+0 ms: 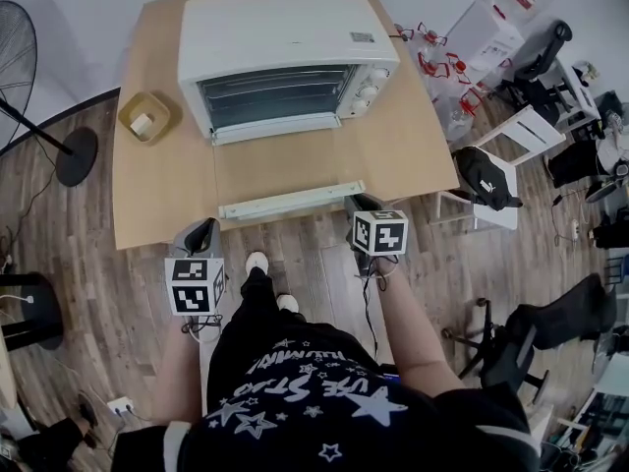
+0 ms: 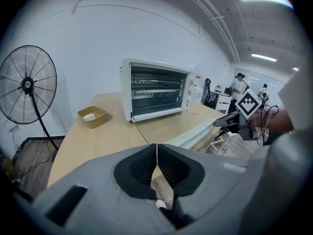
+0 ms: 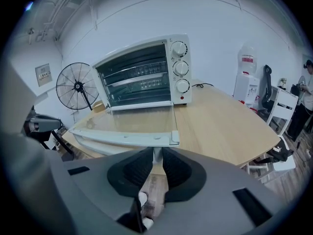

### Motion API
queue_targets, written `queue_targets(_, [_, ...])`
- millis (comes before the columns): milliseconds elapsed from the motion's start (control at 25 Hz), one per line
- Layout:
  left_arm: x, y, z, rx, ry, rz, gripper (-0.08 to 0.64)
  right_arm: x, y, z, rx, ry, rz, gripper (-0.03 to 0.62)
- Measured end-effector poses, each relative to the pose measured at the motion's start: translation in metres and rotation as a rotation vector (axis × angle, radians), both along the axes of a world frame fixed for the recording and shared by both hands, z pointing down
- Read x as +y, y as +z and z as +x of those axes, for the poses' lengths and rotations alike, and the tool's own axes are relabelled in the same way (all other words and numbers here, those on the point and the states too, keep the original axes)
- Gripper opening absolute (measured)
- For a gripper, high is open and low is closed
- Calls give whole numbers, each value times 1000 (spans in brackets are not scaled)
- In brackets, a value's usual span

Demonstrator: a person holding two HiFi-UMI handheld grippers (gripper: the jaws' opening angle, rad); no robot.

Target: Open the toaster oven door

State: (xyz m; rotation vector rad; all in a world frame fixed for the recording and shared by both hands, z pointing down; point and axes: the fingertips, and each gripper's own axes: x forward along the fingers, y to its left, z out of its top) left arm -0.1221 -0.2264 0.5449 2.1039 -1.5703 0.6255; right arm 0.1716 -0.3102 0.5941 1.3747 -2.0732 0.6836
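Observation:
The white toaster oven [image 1: 285, 42] stands at the back of the wooden table [image 1: 413, 146]. Its glass door [image 1: 285, 170] lies folded down flat, with the white handle bar [image 1: 291, 201] near the table's front edge. My right gripper [image 1: 361, 203] is at the right end of that bar. In the right gripper view the pads [image 3: 172, 166] press on a white part of the handle [image 3: 122, 138]. My left gripper [image 1: 204, 228] hangs off the table's front left, jaws shut with nothing between them [image 2: 156, 156]. The oven's inside racks [image 2: 156, 89] show.
A tan tray [image 1: 144, 118] holding a small white thing sits on the table's left edge. A standing fan [image 1: 15, 57] is on the floor at left. A white chair with a black bag [image 1: 486, 180], office chairs and people are at right.

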Motion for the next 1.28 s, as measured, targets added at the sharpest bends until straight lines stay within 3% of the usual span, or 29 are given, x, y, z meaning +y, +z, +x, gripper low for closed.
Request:
queue_targets(440, [9, 14, -1, 18, -3, -30, 21, 3, 25, 3, 15, 45, -29, 64])
queue_targets(880, [29, 3, 9, 9, -1, -5, 21, 16, 17, 6, 4, 70, 0, 89])
queue_targets(1280, [83, -20, 14, -18, -45, 52, 21, 45, -36, -1, -89, 14, 116, 76])
